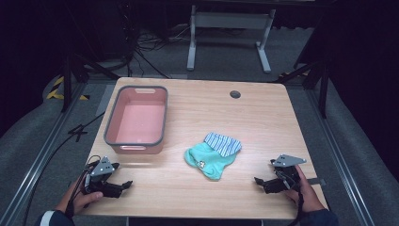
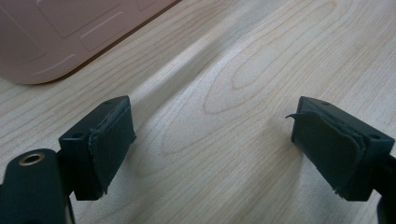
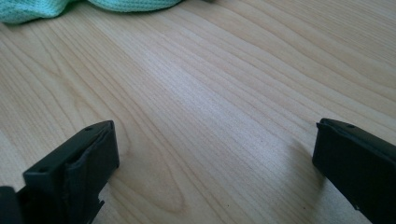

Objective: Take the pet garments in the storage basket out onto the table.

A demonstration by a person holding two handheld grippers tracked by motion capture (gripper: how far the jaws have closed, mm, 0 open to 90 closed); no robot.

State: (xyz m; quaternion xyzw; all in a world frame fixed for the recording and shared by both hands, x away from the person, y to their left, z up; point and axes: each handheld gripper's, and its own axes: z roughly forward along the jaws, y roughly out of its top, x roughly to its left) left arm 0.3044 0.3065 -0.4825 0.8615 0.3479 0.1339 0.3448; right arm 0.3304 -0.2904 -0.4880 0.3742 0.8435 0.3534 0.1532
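Left claw (image 1: 123, 185): lay low at the near left corner of the counter (image 1: 263, 122), held in a hand (image 1: 80, 200) that came in from the near edge. Jaws stood wide apart, with bare wood grain between them and nothing in the gap. Its pads (image 2: 109, 144) looked worn and frayed at the edges. Grey three-cornered plate on top; cable trailed off the near left edge.

Right claw (image 1: 259, 181): lay low at the near right of the counter, held in the other hand (image 1: 306, 190), pointing inward toward the middle. Jaws likewise wide apart, bare wood between them, nothing gripped. Grey plate on top.

Pair of socks (image 1: 212, 154): lay a little past the two claws, near the middle of the counter, closer to the right claw than to the left and touched by neither. A mint-green sock (image 1: 204, 160) lay flat, with a blue-and-white striped piece (image 1: 225, 143) resting over its far right part. In the right gripper view the mint-green knit (image 3: 56, 7) lay along the top edge, well ahead of the jaws.

Pink tub (image 1: 134, 141): rectangular, grey-rimmed, standing upright at the far left of the counter, beyond the left claw and well apart from the socks. Interior held nothing. Its pink wall (image 2: 60, 42) filled the upper left corner of the left gripper view.

Round dark grommet (image 1: 235, 94): set in the counter near its far edge.
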